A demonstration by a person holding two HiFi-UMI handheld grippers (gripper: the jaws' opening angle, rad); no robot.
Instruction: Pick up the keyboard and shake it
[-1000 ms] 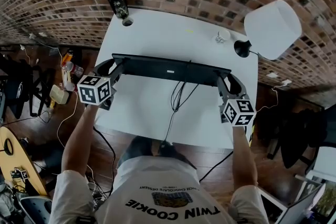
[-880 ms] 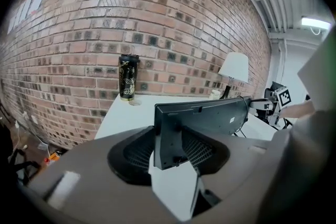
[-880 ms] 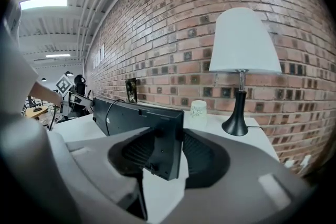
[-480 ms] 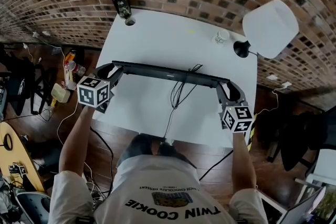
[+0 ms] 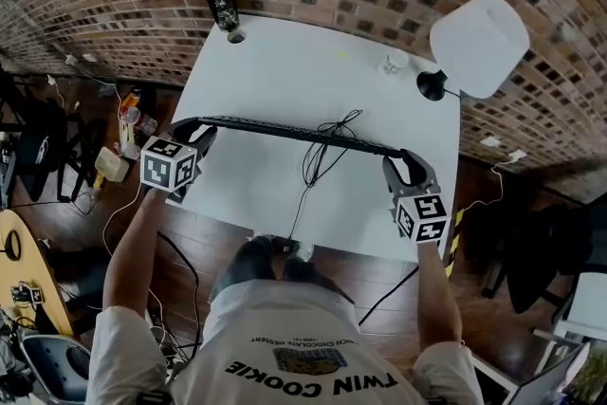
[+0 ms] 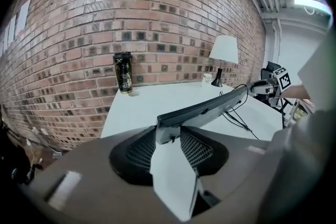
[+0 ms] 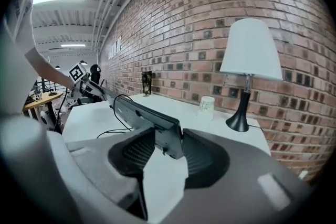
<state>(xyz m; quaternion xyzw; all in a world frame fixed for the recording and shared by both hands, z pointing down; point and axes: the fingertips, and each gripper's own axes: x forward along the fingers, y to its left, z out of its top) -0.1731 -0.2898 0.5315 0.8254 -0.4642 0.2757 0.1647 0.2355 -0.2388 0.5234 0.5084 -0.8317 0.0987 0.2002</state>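
Observation:
A black keyboard hangs above the white table, held by both ends and turned so that the head view shows only its thin edge. My left gripper grips its left end; those jaws are closing, and the mesh pads press on the keyboard at the left gripper. At the other end my right gripper is shut on the right end, where the keyboard sits between the pads of the right gripper. The keyboard's cable loops down onto the table.
A black tumbler stands at the table's far left corner. A lamp with a white shade and a small white cup are at the far right. A brick wall runs behind. Bags and cables clutter the floor at left.
The keyboard has tipped from showing a broad dark face to showing only a thin edge. Both grippers have moved a little toward the person with it.

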